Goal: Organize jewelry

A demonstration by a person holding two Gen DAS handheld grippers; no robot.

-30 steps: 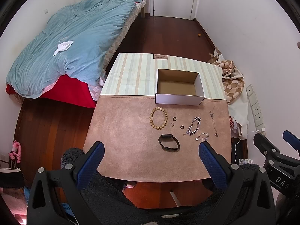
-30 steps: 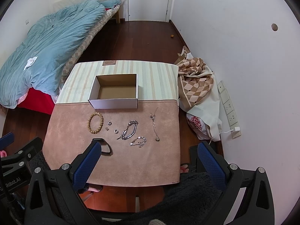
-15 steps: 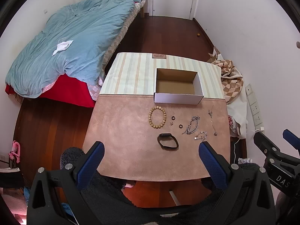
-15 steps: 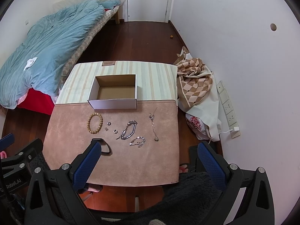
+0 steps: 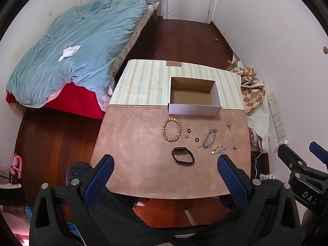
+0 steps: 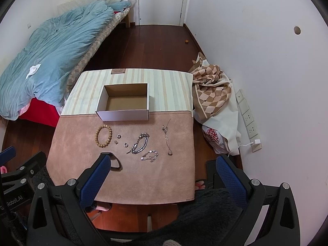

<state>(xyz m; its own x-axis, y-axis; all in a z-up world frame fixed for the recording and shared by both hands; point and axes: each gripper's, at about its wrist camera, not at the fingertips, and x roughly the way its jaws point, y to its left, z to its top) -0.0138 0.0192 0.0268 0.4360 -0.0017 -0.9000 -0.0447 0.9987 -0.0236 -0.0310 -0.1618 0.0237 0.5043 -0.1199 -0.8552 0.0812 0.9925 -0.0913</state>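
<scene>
Jewelry: round wooden bead bracelet [image 5: 171,129], black oval band [image 5: 182,155], silver chain bracelet [image 5: 209,138], thin necklace [image 5: 231,132] lie apart on the tan suede mat [image 5: 131,147].
Box: open white cardboard box [image 5: 194,109] sits just behind them.
Left gripper [image 5: 165,173]: jaws spread, holding nothing.
Right gripper [image 6: 162,173]: jaws spread, holding nothing.

Open box [image 5: 194,99] sits mid-worktop [image 5: 133,143] — in front of it, left to right: bead bracelet [image 5: 171,129], two small rings [image 5: 188,130], chain bracelet [image 5: 209,138], thin necklace [image 5: 231,132]; the band [image 5: 182,155] lies nearest — bed [image 5: 71,47] off to the left
</scene>
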